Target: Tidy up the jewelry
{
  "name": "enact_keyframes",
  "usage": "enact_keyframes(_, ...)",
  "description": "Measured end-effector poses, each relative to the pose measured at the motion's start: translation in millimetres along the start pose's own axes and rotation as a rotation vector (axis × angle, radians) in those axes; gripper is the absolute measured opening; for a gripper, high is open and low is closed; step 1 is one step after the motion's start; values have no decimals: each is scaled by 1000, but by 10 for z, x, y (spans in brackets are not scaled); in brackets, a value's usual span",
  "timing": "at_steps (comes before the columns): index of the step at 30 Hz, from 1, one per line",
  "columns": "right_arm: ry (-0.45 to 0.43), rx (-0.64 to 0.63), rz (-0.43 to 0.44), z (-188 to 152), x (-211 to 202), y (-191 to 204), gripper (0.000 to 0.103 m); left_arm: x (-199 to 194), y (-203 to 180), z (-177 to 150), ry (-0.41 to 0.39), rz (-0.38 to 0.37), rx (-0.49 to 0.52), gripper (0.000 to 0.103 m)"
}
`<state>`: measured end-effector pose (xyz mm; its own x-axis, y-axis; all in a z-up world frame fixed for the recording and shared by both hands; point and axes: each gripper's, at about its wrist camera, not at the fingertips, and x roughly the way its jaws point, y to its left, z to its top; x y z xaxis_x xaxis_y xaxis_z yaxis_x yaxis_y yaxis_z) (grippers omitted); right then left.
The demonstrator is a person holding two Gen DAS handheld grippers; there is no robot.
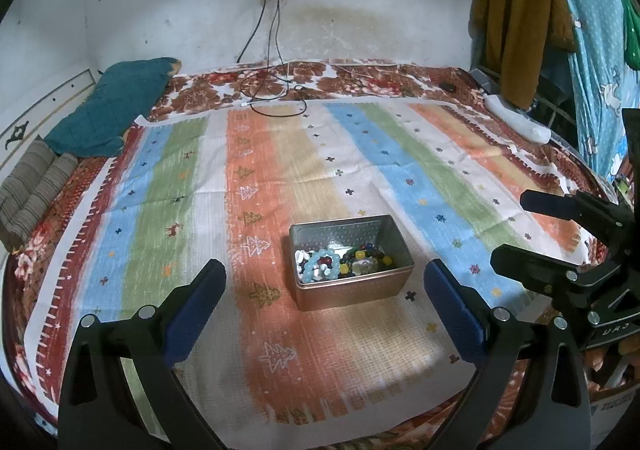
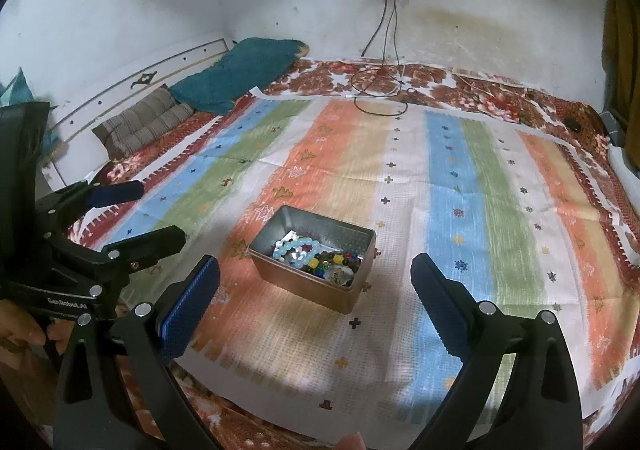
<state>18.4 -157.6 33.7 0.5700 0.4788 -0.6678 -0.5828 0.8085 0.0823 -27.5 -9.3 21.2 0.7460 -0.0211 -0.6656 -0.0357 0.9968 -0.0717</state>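
Note:
A small open metal tin [image 1: 352, 292] sits on the striped cloth [image 1: 256, 186] in the middle of the bed. It holds a heap of bead bracelets [image 1: 340, 260], among them a pale blue one and multicoloured ones. My left gripper [image 1: 324, 272] is open and empty, above the cloth just short of the tin. My right gripper [image 2: 316, 270] is open and empty, with the tin [image 2: 308, 290] and its beads [image 2: 312, 256] between and beyond its fingers. Each gripper shows in the other's view: the right one [image 1: 508, 230] and the left one [image 2: 160, 214].
A teal pillow [image 1: 108, 106] and a striped cushion [image 1: 32, 186] lie at the bed's left end. Charger cables [image 1: 276, 90] trail from a wall socket onto the bed's far side. Clothes [image 1: 520, 22] hang at the right. A white object [image 1: 516, 118] lies at the right edge.

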Motion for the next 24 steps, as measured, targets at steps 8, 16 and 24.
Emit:
enact_keyframes(8, -3, 4, 1, 4, -4, -13, 97, -2, 3, -1, -2, -5, 11, 97)
enact_keyframes(16, -2, -6, 0, 1, -11, 0, 97, -3, 15, -13, -5, -9, 17, 97)
enact_keyframes(24, -1, -7, 0, 0, -3, 6, 97, 15, 11, -19, 3, -10, 14, 97)
